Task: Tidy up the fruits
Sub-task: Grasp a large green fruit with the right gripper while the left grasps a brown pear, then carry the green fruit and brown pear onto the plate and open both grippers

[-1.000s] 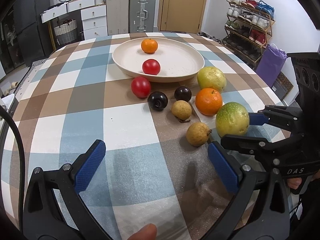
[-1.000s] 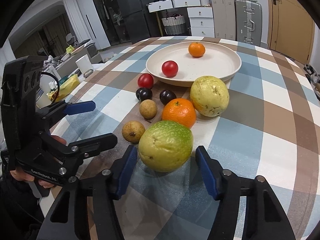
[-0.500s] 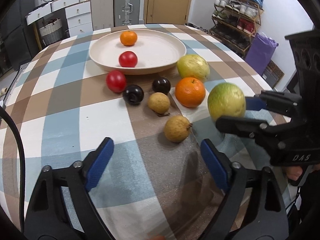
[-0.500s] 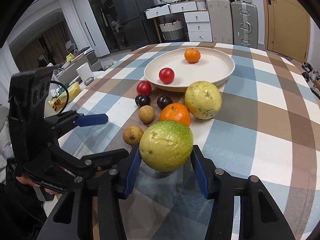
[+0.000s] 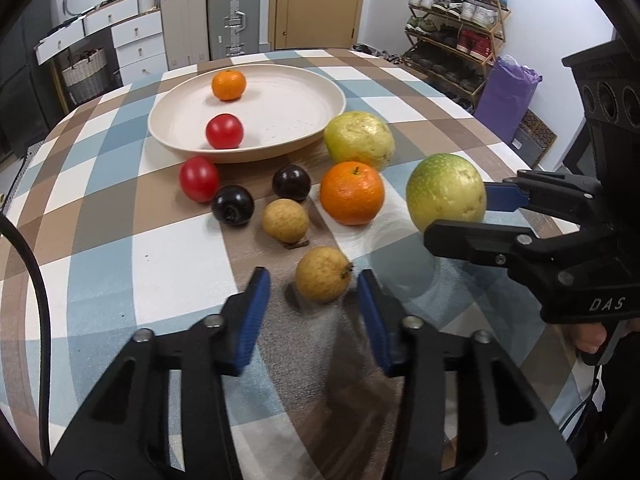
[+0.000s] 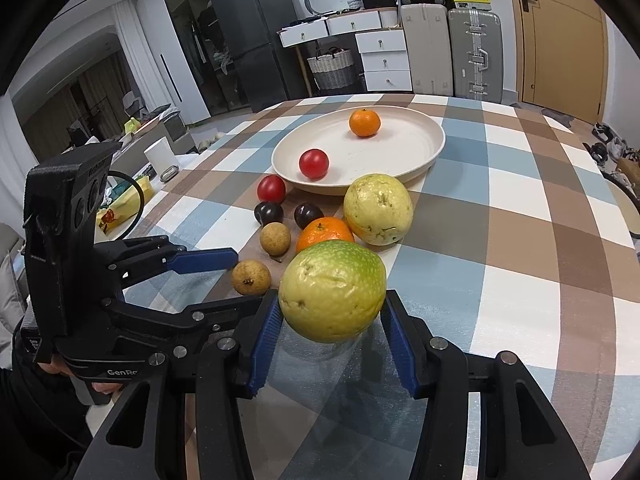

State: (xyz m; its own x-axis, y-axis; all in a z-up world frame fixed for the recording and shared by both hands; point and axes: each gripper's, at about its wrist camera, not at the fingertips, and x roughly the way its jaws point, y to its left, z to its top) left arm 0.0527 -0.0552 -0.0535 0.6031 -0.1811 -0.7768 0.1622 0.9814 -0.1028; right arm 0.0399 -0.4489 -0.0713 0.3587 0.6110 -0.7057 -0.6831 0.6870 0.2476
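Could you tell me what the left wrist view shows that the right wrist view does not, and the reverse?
Only the left wrist view shows the shoe rack and purple bag. Only the right wrist view shows the black fridge. Both show the plate and the right tool shut on the green fruit, and the open left tool flanking a small tan fruit.

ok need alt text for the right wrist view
The right gripper holds a green-yellow fruit between its blue fingers above a checked tablecloth. Behind lie loose fruits and a cream plate with a tomato and a mandarin; the left gripper brackets a small brown fruit.
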